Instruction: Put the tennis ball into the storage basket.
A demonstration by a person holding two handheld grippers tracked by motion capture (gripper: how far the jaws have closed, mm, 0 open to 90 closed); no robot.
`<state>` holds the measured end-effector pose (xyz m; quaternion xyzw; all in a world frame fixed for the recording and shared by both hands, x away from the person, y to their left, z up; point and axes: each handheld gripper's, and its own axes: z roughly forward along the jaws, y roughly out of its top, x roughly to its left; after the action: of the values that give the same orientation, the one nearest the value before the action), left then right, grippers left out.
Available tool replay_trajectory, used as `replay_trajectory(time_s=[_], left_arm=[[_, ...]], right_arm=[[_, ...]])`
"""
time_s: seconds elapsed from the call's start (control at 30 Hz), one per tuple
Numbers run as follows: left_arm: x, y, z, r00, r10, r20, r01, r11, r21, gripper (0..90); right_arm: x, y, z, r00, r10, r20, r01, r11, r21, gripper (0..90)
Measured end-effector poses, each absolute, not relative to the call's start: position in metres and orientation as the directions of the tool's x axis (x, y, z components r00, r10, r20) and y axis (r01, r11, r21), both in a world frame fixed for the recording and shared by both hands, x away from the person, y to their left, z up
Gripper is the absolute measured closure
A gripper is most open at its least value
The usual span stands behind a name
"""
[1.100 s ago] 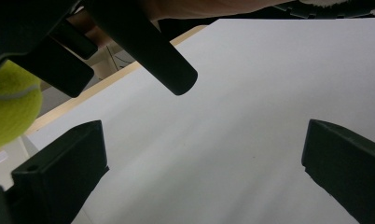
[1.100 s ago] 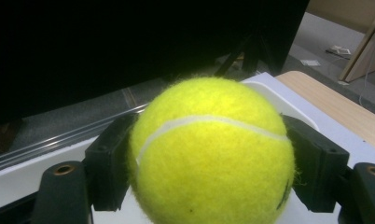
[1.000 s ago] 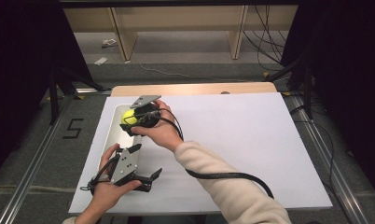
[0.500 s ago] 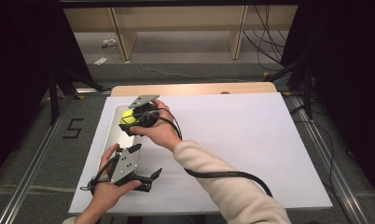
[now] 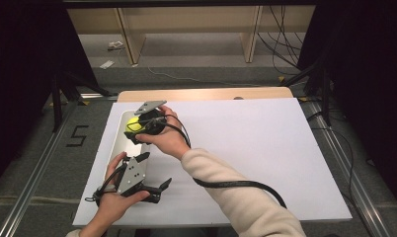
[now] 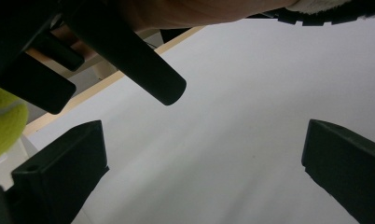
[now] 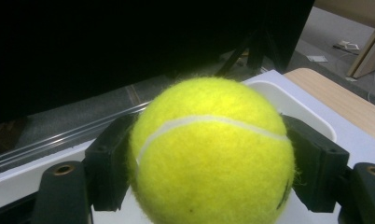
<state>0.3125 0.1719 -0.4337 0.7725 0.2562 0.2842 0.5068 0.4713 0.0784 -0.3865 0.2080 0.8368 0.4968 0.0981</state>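
Observation:
A yellow-green tennis ball is clamped between the jaws of my right gripper, held just over the far end of a long white tray at the table's left side. In the right gripper view the ball sits between both black pads, with the tray's rim behind it. My left gripper rests near the front left of the table, beside the tray, with its jaws wide apart and nothing between them. The left gripper view looks past its own open jaws at bare white board, with the ball's edge at far left.
A white board covers the table, and a wooden strip shows along its far edge. Metal rails run along both sides. The right gripper's cable trails across the front of the board. Shelving legs and loose cables stand on the floor beyond.

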Motion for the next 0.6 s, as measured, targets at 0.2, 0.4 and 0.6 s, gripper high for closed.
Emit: replay_trajectory(time_s=[0.2, 0.4, 0.6], left_arm=[[0.3126, 0.1715, -0.4337, 0.709, 0.681, 0.182, 0.107, -0.36, 0.927, 0.0], [0.3126, 0.1721, -0.4336, 0.706, 0.684, 0.182, 0.107, -0.358, 0.928, 0.0], [0.3126, 0.1721, -0.4337, 0.706, 0.684, 0.183, 0.107, -0.359, 0.927, 0.0]], right_arm=[[0.4718, 0.0796, -0.3854, -0.896, 0.442, 0.043, 0.249, 0.421, 0.872, 26.6], [0.472, 0.0814, -0.3858, -0.897, 0.441, 0.042, 0.249, 0.422, 0.872, 26.6], [0.4719, 0.0847, -0.3887, -0.899, 0.435, 0.046, 0.25, 0.427, 0.869, 26.6]])
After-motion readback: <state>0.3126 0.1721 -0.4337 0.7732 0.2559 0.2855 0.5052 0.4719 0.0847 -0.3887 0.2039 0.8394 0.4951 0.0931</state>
